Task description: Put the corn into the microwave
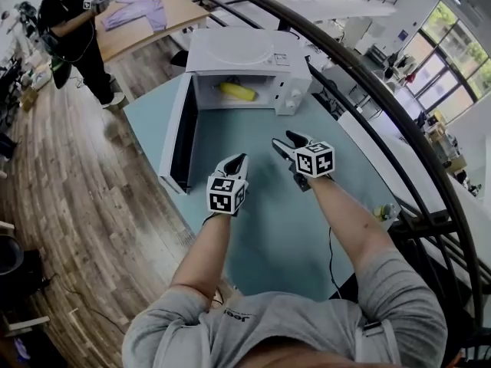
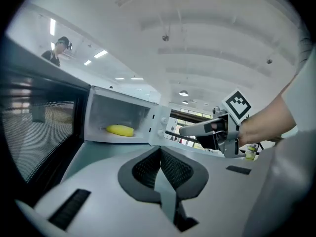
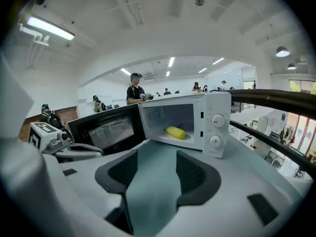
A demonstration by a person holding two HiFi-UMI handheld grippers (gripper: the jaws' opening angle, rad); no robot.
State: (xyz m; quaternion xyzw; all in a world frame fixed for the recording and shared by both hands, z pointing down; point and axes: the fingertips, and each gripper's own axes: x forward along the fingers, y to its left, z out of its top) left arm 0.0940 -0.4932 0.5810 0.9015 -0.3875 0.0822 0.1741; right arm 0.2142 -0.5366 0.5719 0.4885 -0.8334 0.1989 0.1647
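Inside the microwave (image 1: 230, 52) the corn (image 1: 238, 92) lies across the opening, its ends indistinguishable. Left claw (image 1: 236, 159) is clenched empty, right claw (image 1: 288, 141) released.

Looks past right tool (image 3: 157, 171), jaws apart & empty, to open microwave (image 3: 213, 125) w/ yellow corn (image 3: 176, 132) inside; left tool (image 3: 91, 151) nr left edge.

- The left gripper (image 1: 238, 160) sits at the centre of the head view, its jaws pressed together with nothing between them.
- The right gripper (image 1: 286, 143) is just to its right, jaws apart and empty.
- Both point toward the top of the frame, tilted slightly down, side by side and not touching.
- The left forearm (image 1: 201, 259) and right forearm (image 1: 354, 225) reach up from the lower edge, bare below grey sleeves.
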